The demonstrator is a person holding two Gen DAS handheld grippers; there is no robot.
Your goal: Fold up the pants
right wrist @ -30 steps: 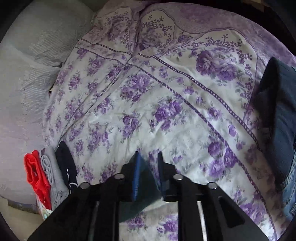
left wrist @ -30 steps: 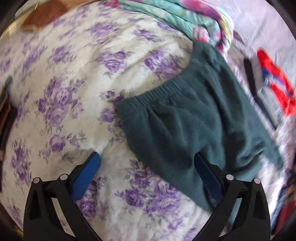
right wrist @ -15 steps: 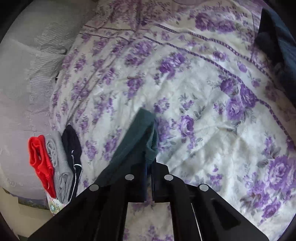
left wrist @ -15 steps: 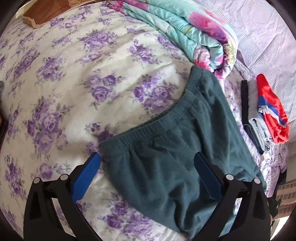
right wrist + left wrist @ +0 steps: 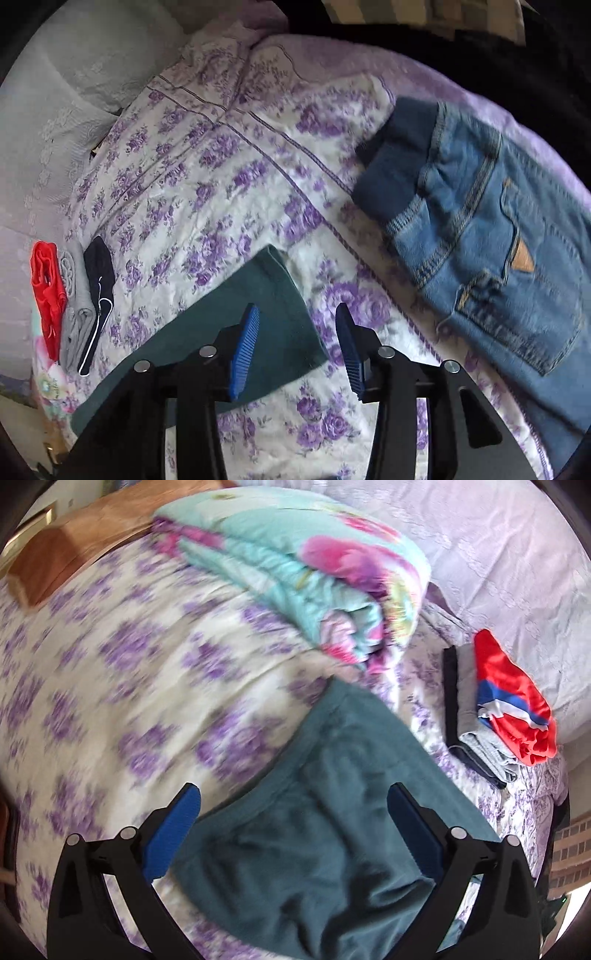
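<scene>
The dark green fleece pants [image 5: 325,819] lie flat on the purple-flowered bedspread [image 5: 110,701]. In the left wrist view my left gripper [image 5: 291,801] is open and empty, hovering over the waistband end. In the right wrist view the leg end of the pants [image 5: 266,317] lies flat on the bed. My right gripper [image 5: 295,343] is open above its hem corner, holding nothing.
A folded floral quilt [image 5: 314,576] lies beyond the pants. A stack of folded red, grey and black clothes [image 5: 491,705] sits near the pillows; it also shows in the right wrist view [image 5: 70,295]. Blue jeans [image 5: 498,240] lie at right. A wooden bed frame [image 5: 48,554] is far left.
My right gripper has opened and let go of the pant leg, which now lies flat. It has pulled back. My left gripper has moved over the waistband, staying open.
</scene>
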